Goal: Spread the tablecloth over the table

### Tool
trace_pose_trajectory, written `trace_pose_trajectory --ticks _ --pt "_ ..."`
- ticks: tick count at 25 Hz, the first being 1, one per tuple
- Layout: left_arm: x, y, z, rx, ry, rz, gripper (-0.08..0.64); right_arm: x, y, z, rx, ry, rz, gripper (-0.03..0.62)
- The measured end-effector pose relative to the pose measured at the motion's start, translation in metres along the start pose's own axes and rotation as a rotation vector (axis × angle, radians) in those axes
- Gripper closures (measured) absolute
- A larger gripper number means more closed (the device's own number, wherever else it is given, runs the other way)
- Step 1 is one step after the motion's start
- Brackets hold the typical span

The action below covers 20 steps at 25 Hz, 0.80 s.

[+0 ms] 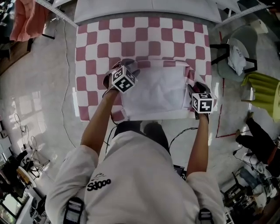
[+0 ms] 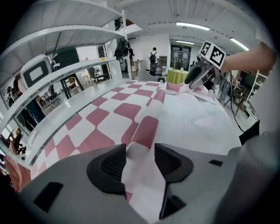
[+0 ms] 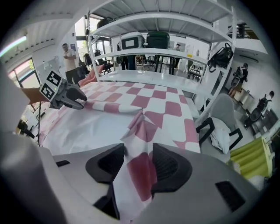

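Note:
A red-and-white checked tablecloth (image 1: 144,39) covers the far part of the white table (image 1: 148,9). Its near part is folded back, so the white underside (image 1: 153,92) faces up. My left gripper (image 1: 126,65) is low over the fold's left corner, my right gripper (image 1: 194,86) over its right corner. In the left gripper view the left gripper (image 2: 140,161) stands open, and a loose strip of cloth (image 2: 146,131) runs through the wide gap. The right gripper view shows the right gripper (image 3: 139,164) open too, with a checked flap (image 3: 142,131) lying between its pads.
A chair with a white bag (image 1: 238,57) stands right of the table, with a yellow-green object (image 1: 264,89) beyond it. White shelving (image 3: 162,19) rises behind the table. A cable (image 1: 65,65) lies on the floor to the left. A person (image 1: 258,140) crouches at right.

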<state>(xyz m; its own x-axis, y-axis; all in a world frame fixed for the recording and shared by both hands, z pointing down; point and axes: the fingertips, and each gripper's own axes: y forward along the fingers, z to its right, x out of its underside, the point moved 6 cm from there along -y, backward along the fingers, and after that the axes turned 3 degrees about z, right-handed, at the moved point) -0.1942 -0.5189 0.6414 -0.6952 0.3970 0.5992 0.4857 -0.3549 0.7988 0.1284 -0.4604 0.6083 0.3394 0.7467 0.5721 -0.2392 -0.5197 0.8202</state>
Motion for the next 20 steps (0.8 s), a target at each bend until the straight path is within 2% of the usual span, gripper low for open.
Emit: trace_pose_trajectory --ticks 3,8,9,11,13,17,20 --pt "-0.001 0.007 -0.004 0.020 -0.005 0.001 0.359 0.007 0.004 0.001 -0.006 0.029 -0.024 0.368" --pt "0.001 0.010 -0.013 0.027 -0.028 0.019 0.431 0.008 0.012 -0.003 -0.014 0.000 -0.081 0.368" --pt "0.001 0.010 -0.015 0.020 -0.030 0.026 0.453 0.010 0.014 -0.003 -0.012 -0.006 -0.096 0.380" --pt "-0.002 0.009 -0.016 0.011 -0.045 0.045 0.498 0.012 0.014 0.000 -0.001 -0.010 -0.118 0.448" --pt "-0.005 0.006 -0.016 0.023 -0.075 0.064 0.515 0.013 0.010 0.004 0.009 -0.008 -0.124 0.546" --pt "-0.010 -0.007 -0.012 0.063 -0.137 0.091 0.522 0.008 -0.004 0.008 0.007 -0.003 -0.093 0.560" --pt "-0.011 -0.023 -0.006 0.066 -0.174 0.110 0.522 0.006 -0.025 0.006 -0.007 0.011 -0.047 0.560"
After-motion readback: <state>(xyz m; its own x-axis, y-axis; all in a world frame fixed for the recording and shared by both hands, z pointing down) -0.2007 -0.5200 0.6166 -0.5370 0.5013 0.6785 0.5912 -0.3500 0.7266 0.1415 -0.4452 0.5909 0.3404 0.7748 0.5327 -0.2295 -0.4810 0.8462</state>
